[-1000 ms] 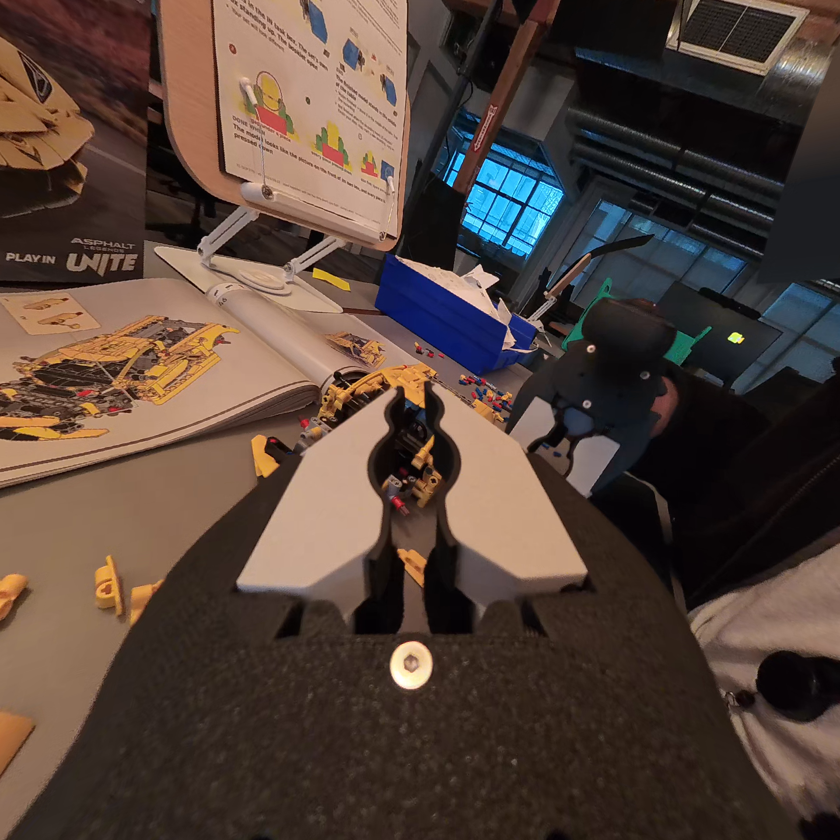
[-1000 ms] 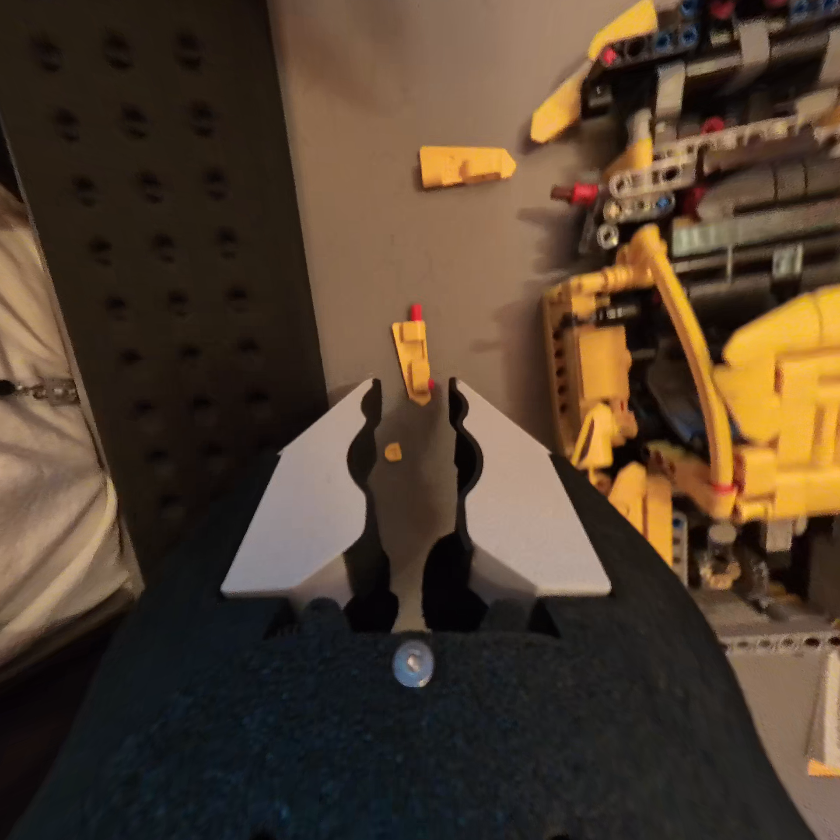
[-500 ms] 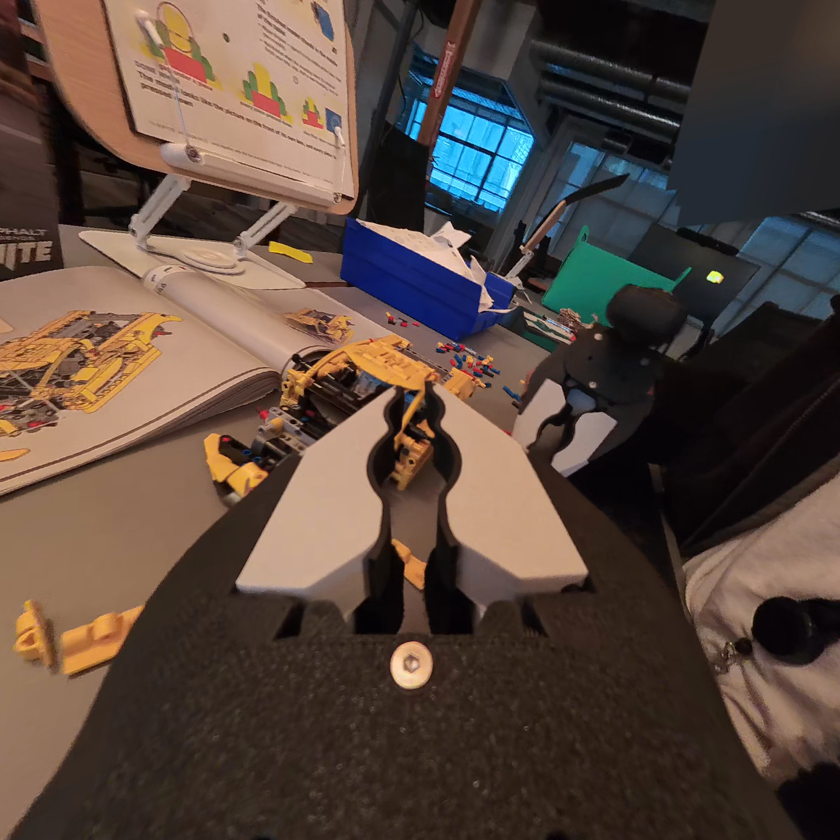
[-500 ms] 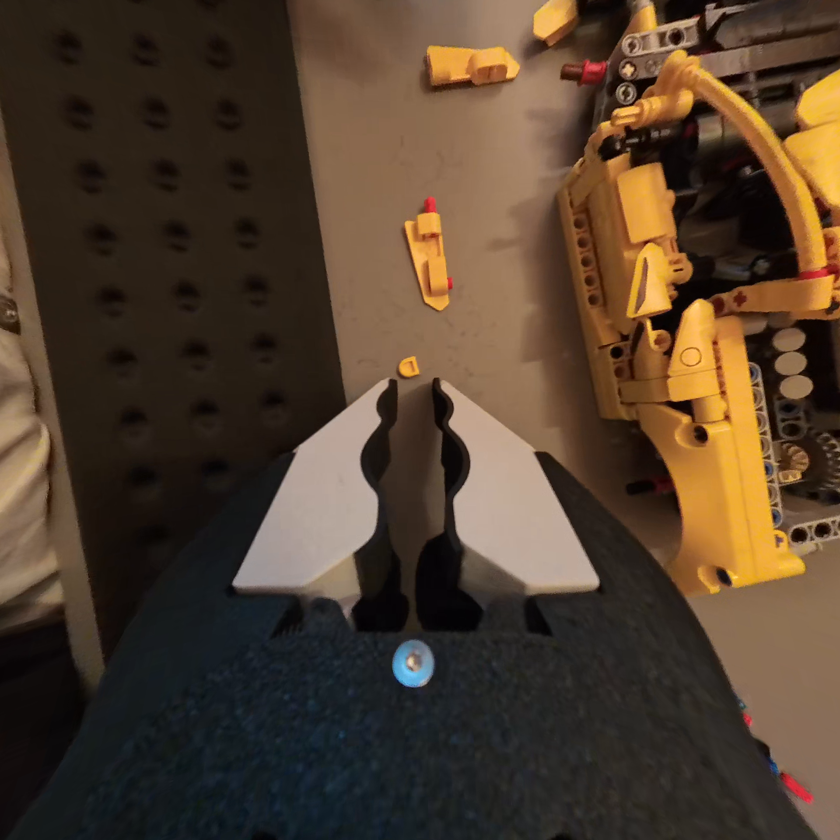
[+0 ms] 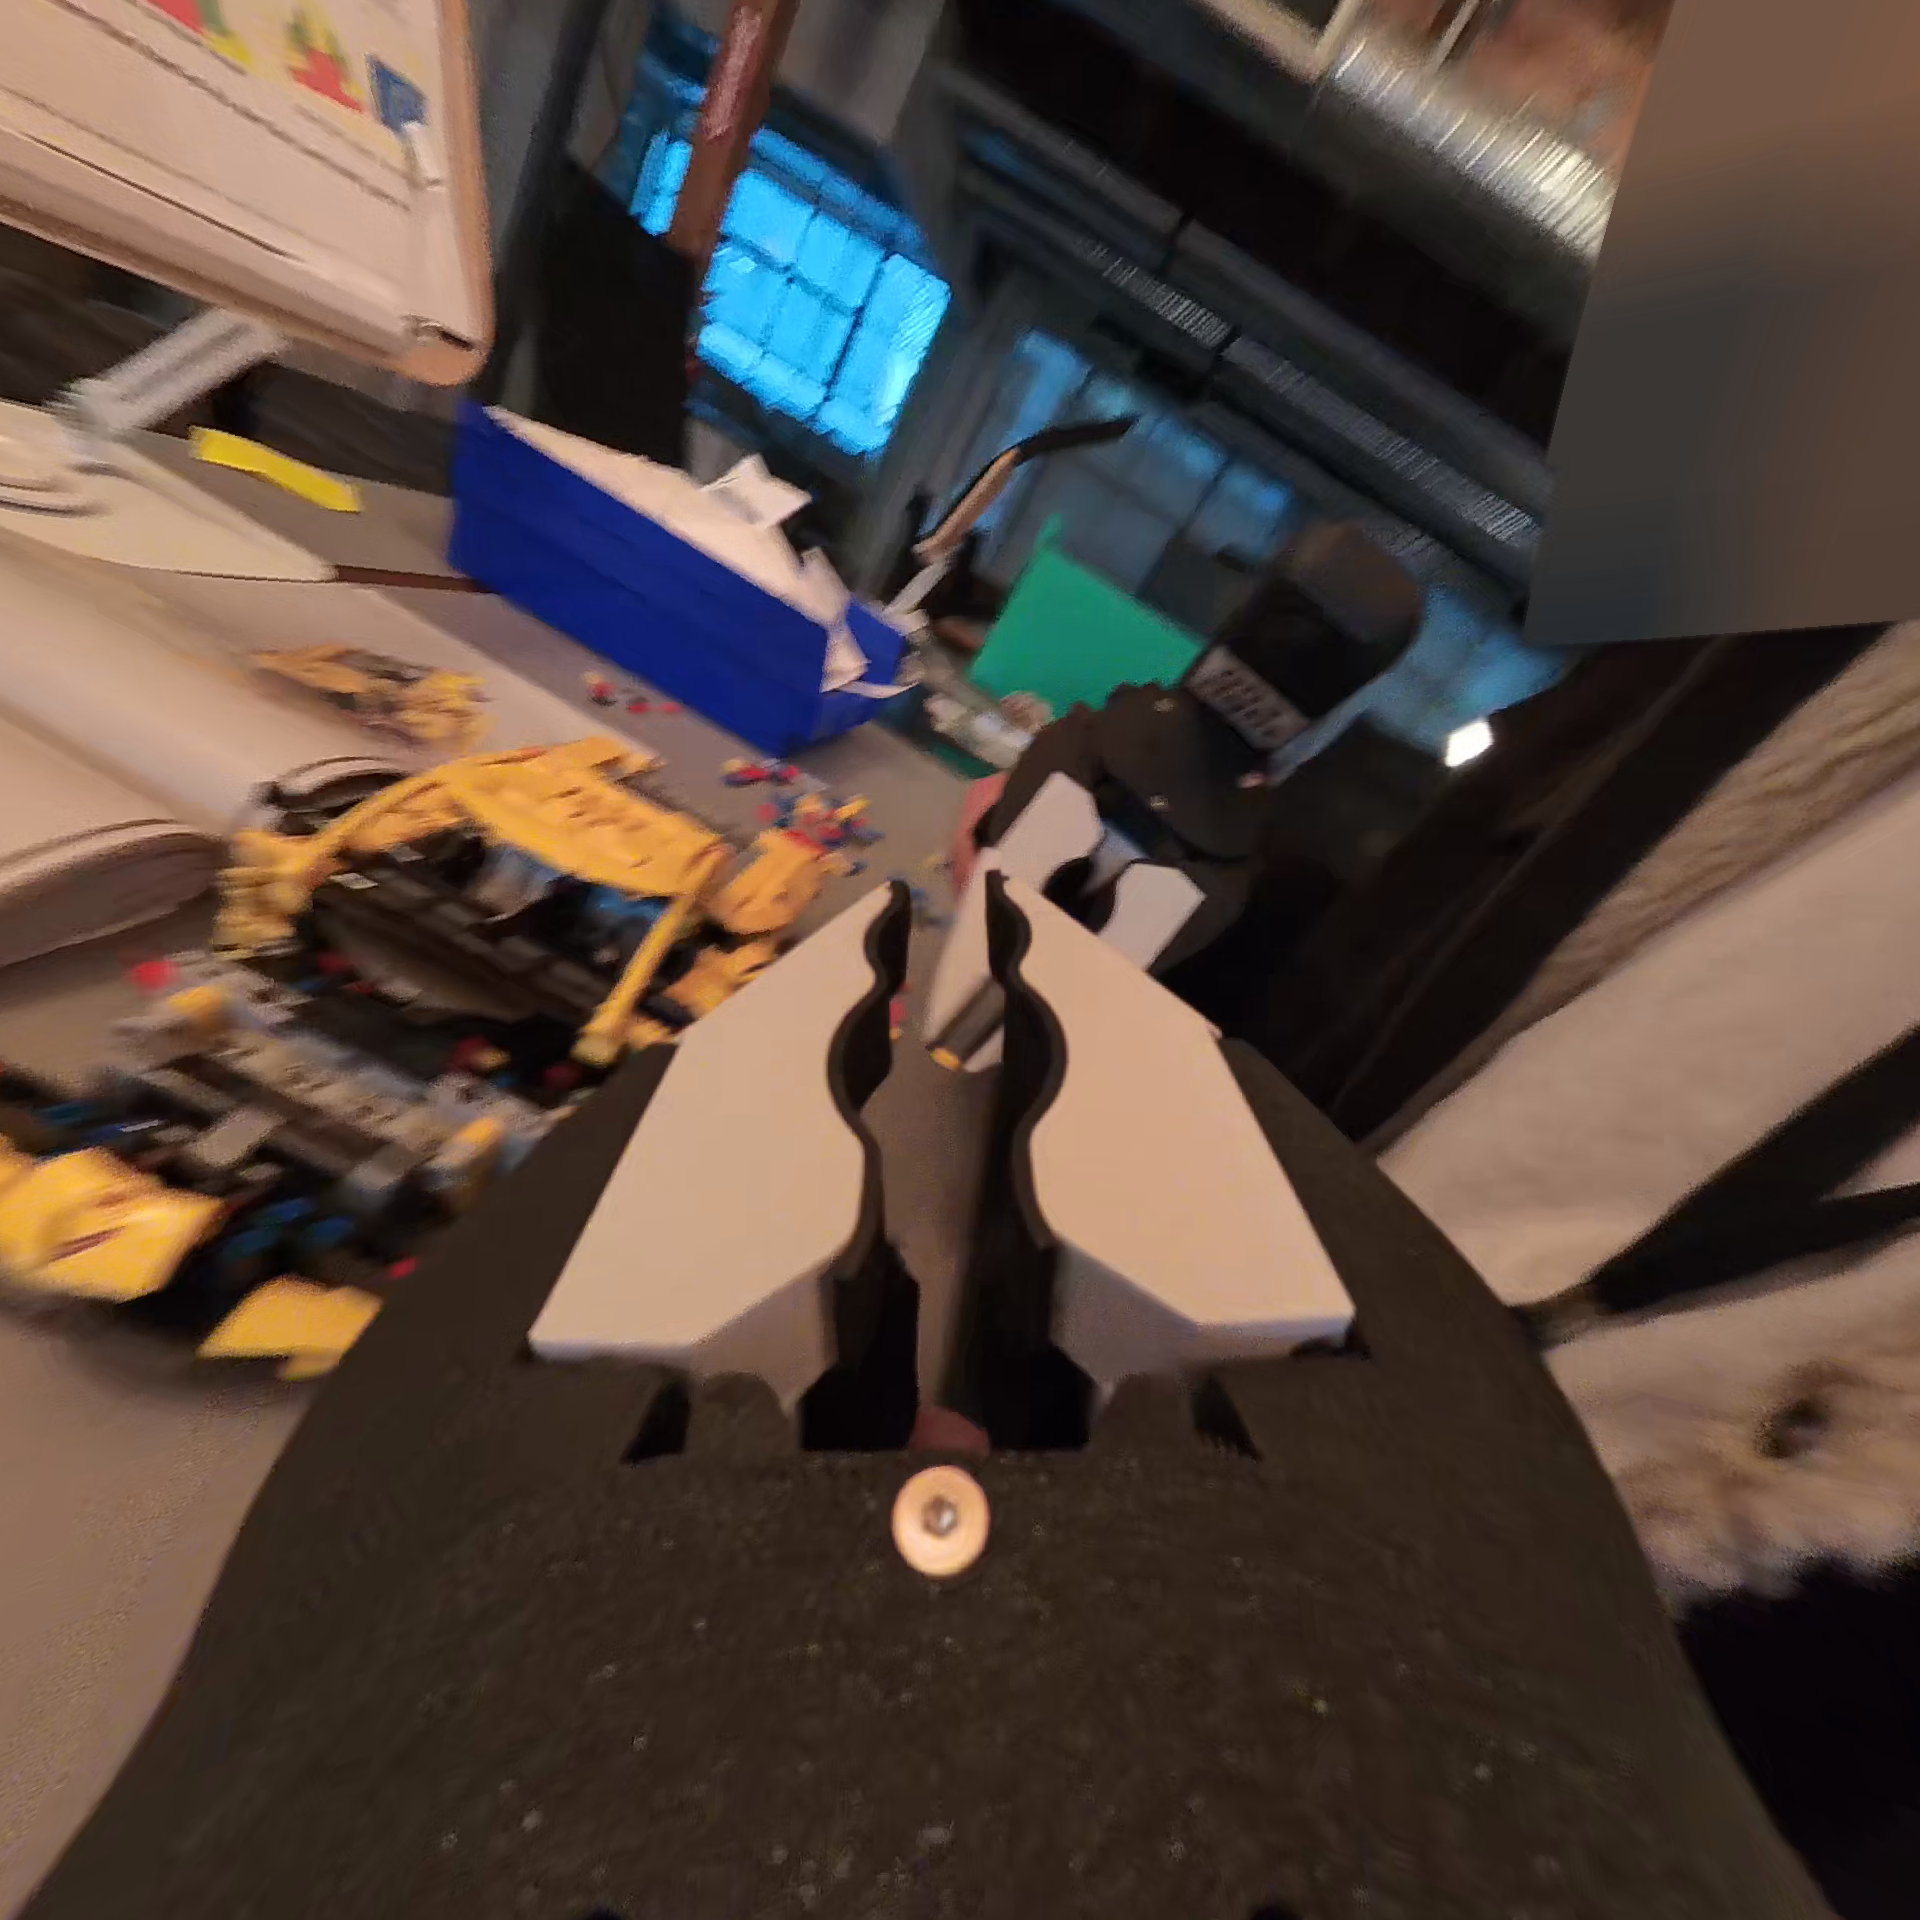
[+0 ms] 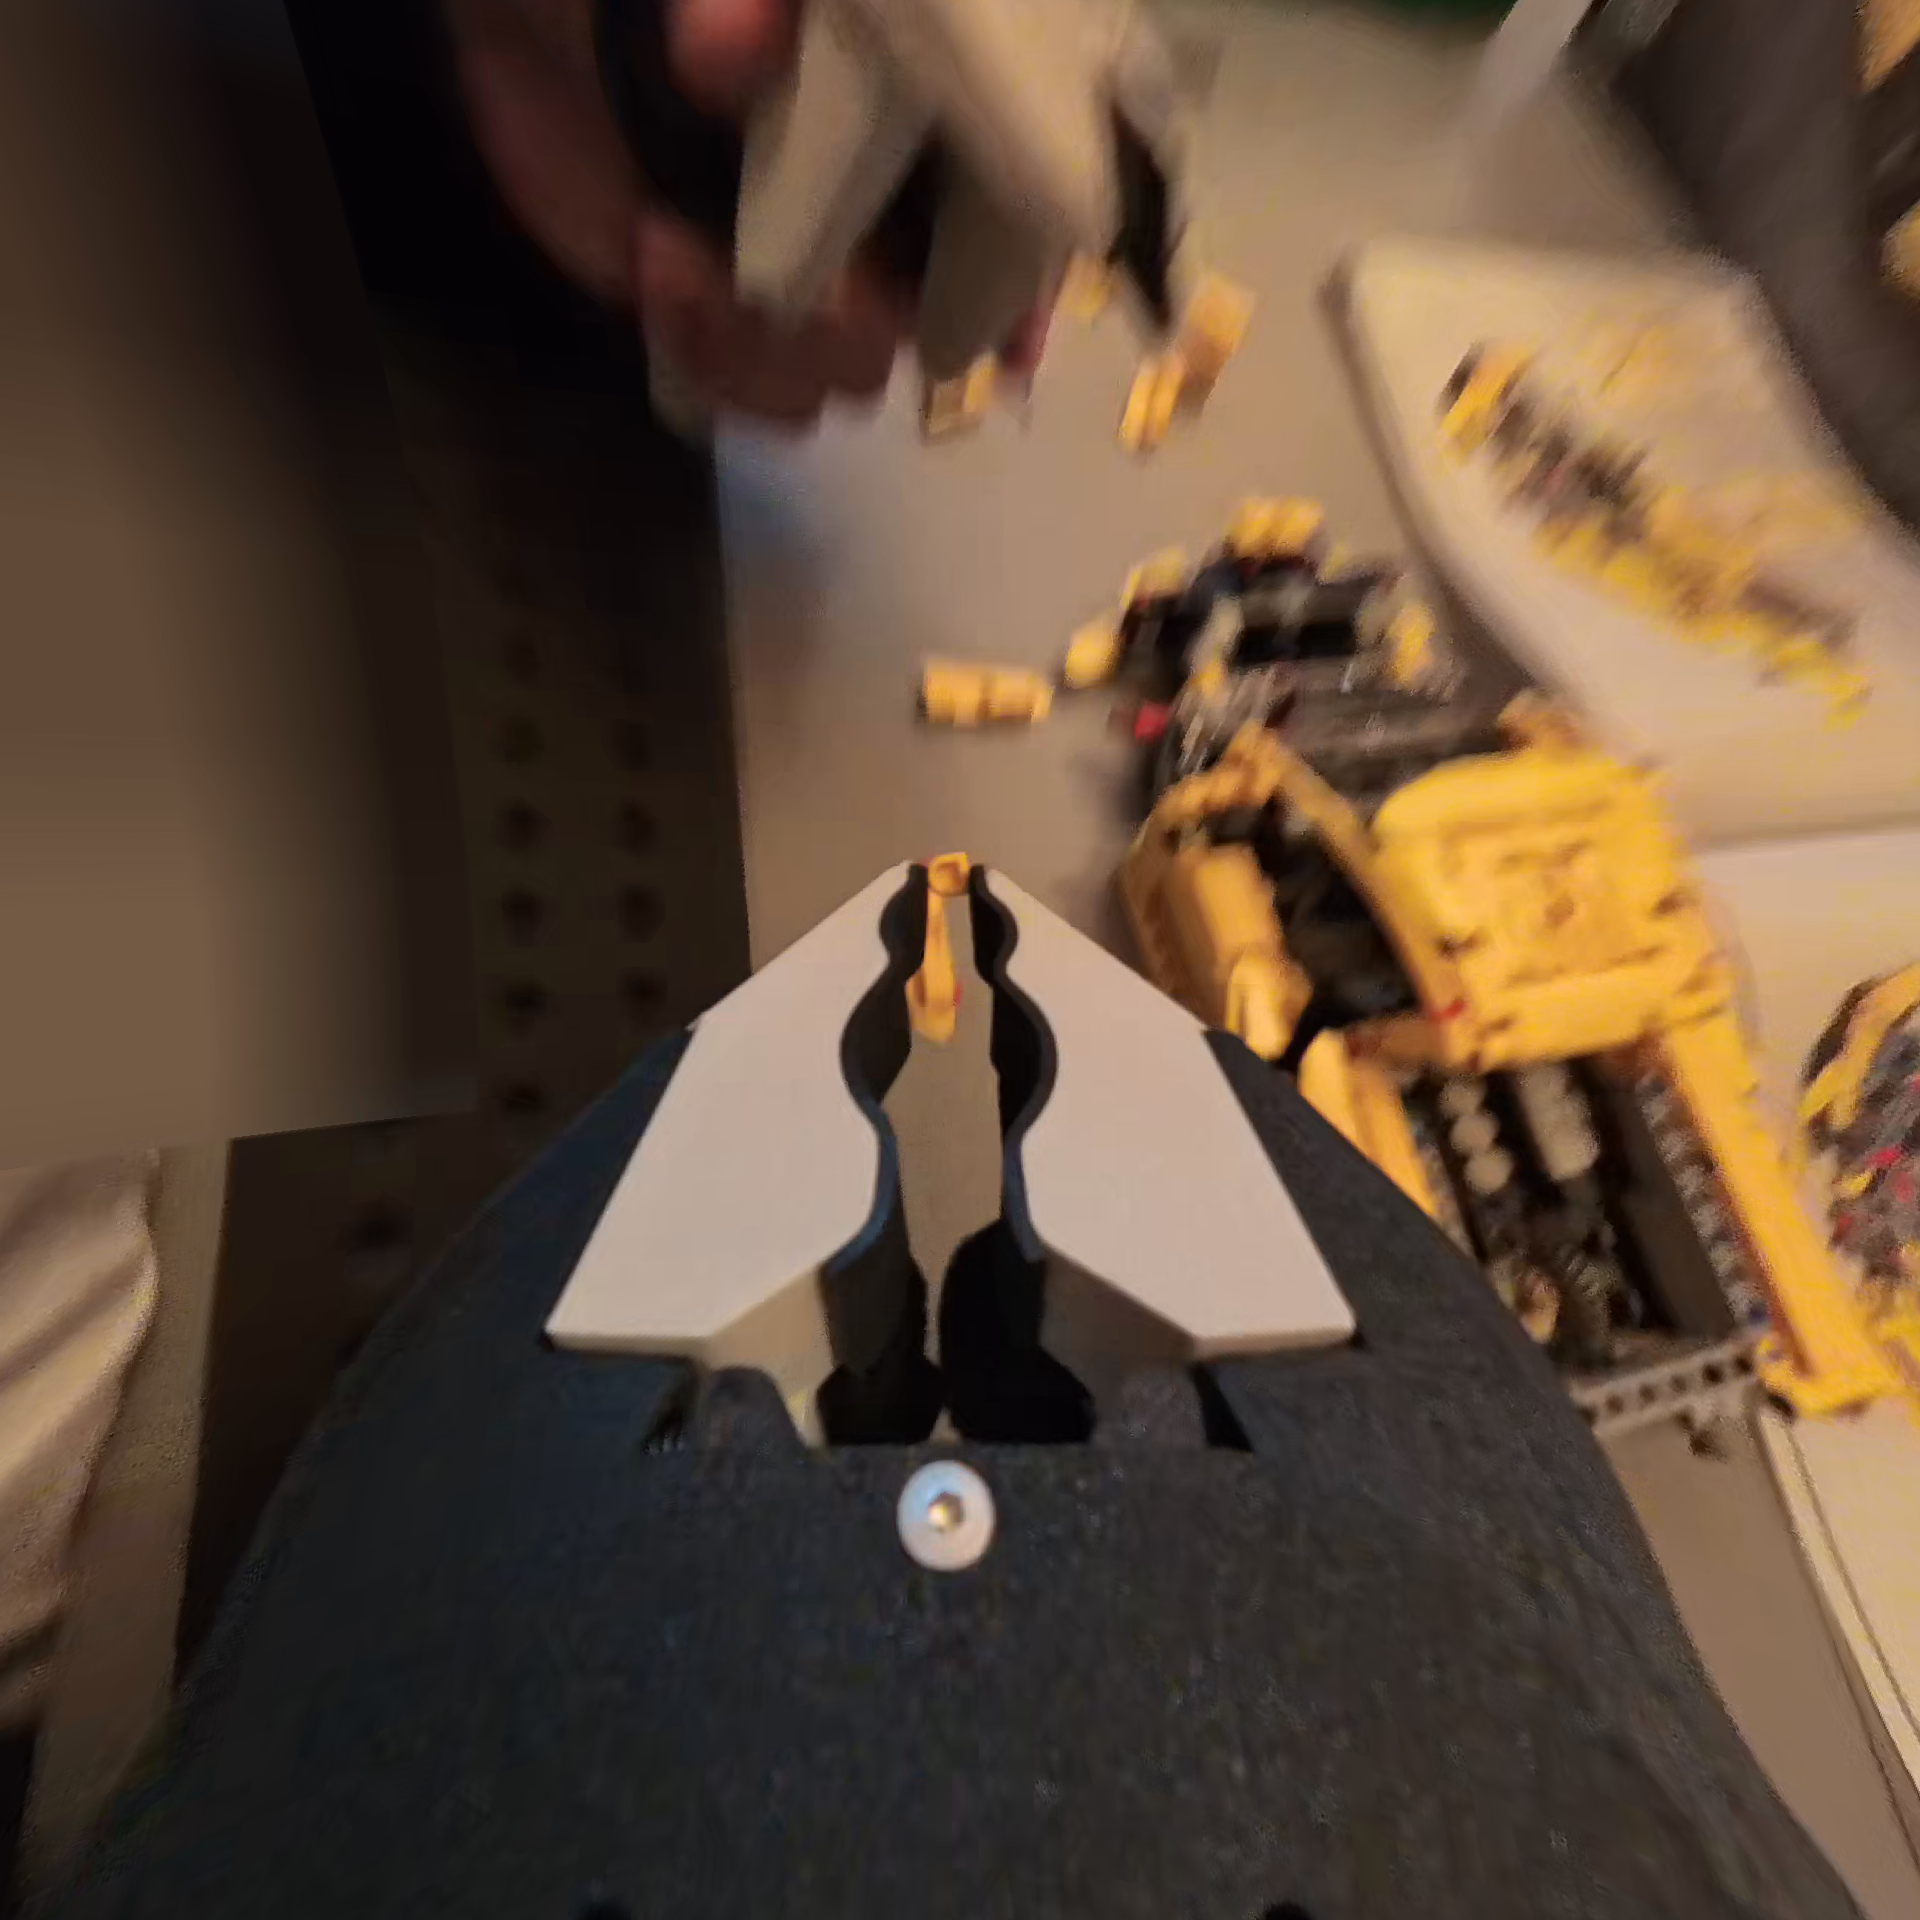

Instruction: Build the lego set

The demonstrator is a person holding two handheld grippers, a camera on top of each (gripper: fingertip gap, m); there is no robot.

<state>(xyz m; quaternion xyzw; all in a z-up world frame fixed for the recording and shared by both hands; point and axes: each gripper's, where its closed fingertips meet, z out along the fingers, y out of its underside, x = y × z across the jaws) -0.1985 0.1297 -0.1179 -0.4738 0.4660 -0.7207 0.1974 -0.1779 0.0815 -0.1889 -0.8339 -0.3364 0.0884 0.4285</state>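
The right gripper (image 6: 947,875) pinches a small yellow piece (image 6: 938,961) at frame centre. The left gripper (image 5: 943,896) is parted and empty. Right of centre, the yellow lego model (image 6: 1455,997) is smeared by blur, its detail unreadable.

Right gripper (image 6: 943,871): matt grey plastic fingers (image 6: 748,1143), rough black foam-like body, shiny metal screw (image 6: 943,1525) at 6 o'clock. It pinches a glossy yellow plastic piece (image 6: 937,956). Lego model (image 6: 1455,966) at 3 o'clock: shiny yellow plastic. Table (image 6: 914,582): smooth matt grey. Blue bin (image 5: 644,592): plastic, holding crumpled paper.
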